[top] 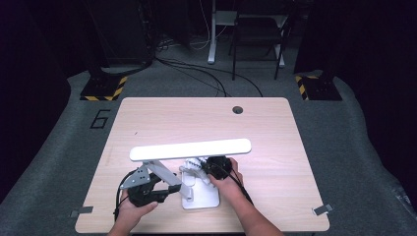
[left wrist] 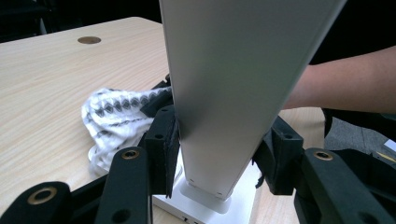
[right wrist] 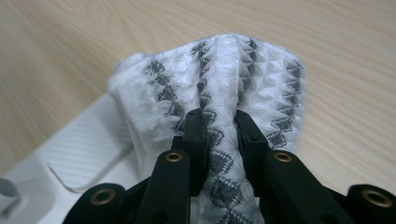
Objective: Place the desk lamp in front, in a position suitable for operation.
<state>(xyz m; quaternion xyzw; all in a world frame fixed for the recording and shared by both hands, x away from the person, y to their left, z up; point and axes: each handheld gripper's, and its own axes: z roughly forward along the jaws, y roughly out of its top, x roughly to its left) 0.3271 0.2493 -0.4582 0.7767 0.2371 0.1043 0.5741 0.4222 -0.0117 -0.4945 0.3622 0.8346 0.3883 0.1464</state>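
On floor left of table (top: pixel 275 142), painted "6" (top: pixel 101 119) (dark grey), right tool (right wrist: pixel 219 126) pinching cloth (right wrist: pixel 219 74)

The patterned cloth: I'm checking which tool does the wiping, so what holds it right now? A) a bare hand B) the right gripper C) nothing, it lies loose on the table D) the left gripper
B: the right gripper has its two black jaws pinched shut on the patterned cloth, beside the lamp base.

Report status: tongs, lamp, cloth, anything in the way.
Left tongs clamped on lamp arm. Right tongs pinching patterned cloth at lamp base. Nothing in the way on table.
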